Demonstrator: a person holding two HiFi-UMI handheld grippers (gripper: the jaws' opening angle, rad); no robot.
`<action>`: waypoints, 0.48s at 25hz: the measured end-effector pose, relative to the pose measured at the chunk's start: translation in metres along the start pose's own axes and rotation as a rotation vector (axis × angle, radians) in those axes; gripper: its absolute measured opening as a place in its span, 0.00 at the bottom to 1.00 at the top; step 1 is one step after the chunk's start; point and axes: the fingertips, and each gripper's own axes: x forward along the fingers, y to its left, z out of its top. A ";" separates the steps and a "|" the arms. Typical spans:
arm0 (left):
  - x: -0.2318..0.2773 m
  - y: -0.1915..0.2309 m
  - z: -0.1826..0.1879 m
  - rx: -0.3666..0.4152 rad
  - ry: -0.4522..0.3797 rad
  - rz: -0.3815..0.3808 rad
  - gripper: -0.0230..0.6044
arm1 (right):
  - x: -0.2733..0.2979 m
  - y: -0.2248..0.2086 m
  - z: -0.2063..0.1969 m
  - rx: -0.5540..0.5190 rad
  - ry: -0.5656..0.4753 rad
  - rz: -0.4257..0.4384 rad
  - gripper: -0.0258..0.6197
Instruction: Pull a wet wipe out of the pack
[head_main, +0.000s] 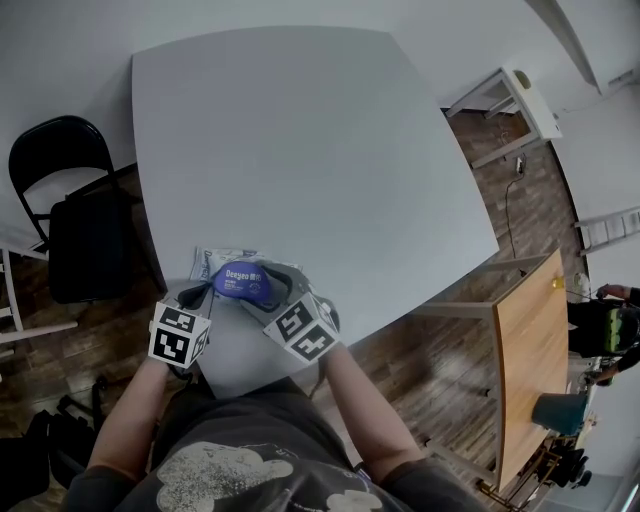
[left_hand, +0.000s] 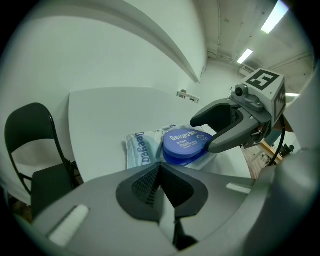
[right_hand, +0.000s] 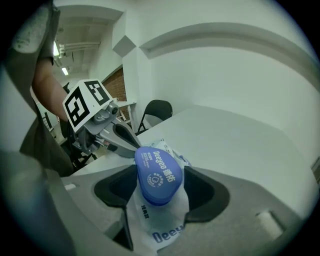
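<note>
Pack (head_main: 216, 262) at near counter (head_main: 300, 150) edge, partly hidden; blue lid (head_main: 243, 283) gripped by right tongs (right_hand: 160, 176), left tongs (left_hand: 160, 167) clenched empty.

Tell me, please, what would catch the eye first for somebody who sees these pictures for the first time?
First comes the bright blue lid of the wet wipe pack, which lies at the near edge of the white table. Next are the two grippers with marker cubes: the right gripper has its fingers on either side of the lid, while the left gripper, shut and empty, points at the pack. A black chair stands left of the table.
</note>
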 end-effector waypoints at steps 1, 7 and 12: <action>0.000 0.000 0.000 0.001 0.000 -0.001 0.07 | -0.002 -0.001 0.002 -0.012 -0.010 -0.022 0.48; 0.000 0.000 0.000 0.006 -0.002 -0.008 0.07 | -0.017 -0.008 0.016 -0.092 -0.088 -0.139 0.47; 0.000 0.000 -0.001 0.009 -0.002 -0.007 0.07 | -0.024 -0.021 0.022 -0.249 -0.095 -0.307 0.17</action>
